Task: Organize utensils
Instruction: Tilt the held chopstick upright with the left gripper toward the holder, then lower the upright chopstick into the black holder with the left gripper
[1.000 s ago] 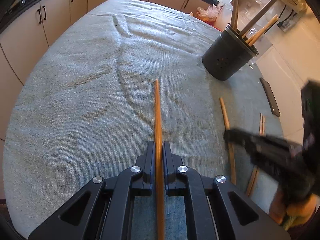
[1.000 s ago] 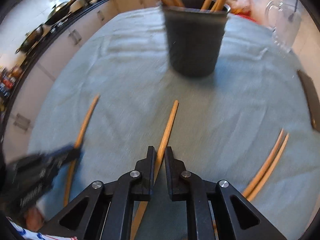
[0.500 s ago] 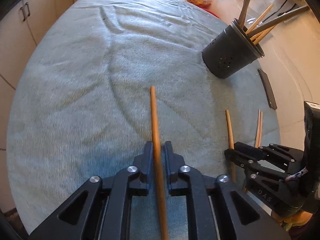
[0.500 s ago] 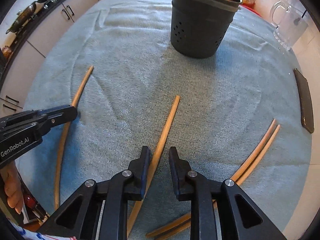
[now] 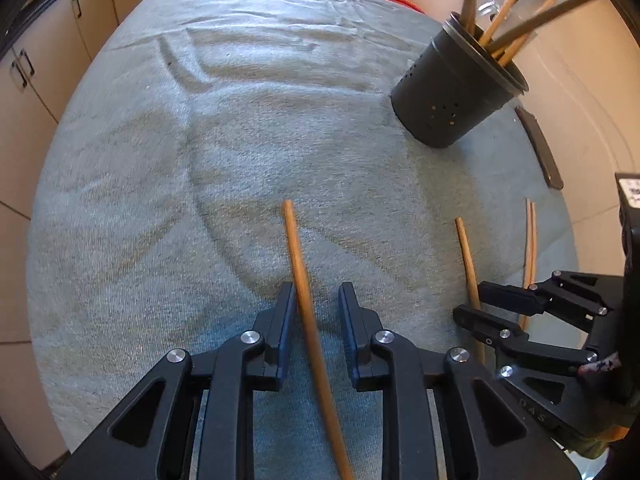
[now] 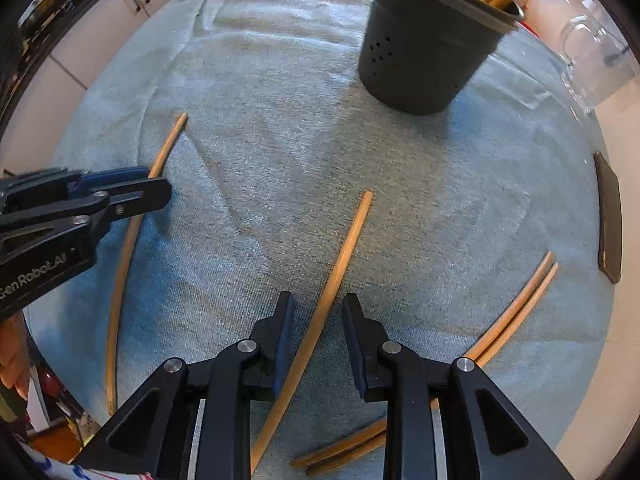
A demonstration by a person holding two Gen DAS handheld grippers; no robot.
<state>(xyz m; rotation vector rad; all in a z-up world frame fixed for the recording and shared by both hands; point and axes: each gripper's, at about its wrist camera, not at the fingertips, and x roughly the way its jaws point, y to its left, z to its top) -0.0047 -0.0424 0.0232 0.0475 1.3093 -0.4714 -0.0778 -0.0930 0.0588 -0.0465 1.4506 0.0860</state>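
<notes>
One wooden chopstick (image 5: 292, 236) lies on the blue-grey cloth (image 5: 160, 200) between the jaws of my left gripper (image 5: 316, 292). Those jaws are opening: the stick leans by the left pad, with a gap to the right pad. A second chopstick (image 6: 348, 240) lies loose between the parted jaws of my right gripper (image 6: 318, 300), which is open. Each gripper shows in the other's view: the right gripper (image 5: 470, 300) over its stick (image 5: 466, 256), the left gripper (image 6: 158, 184) over its stick (image 6: 128, 248). The black perforated holder (image 6: 424, 52) at the far right holds several utensils.
A pair of chopsticks (image 6: 516, 312) lies side by side right of my right gripper. A dark flat bar (image 6: 608, 216) rests at the cloth's right edge. A glass mug (image 6: 592, 56) stands beyond the holder. Cabinets line the far left.
Both grippers went from shut on their chopsticks to parted jaws, and the sticks now lie on the cloth. Both hands shifted across the table; the holder sits further right in the views.
</notes>
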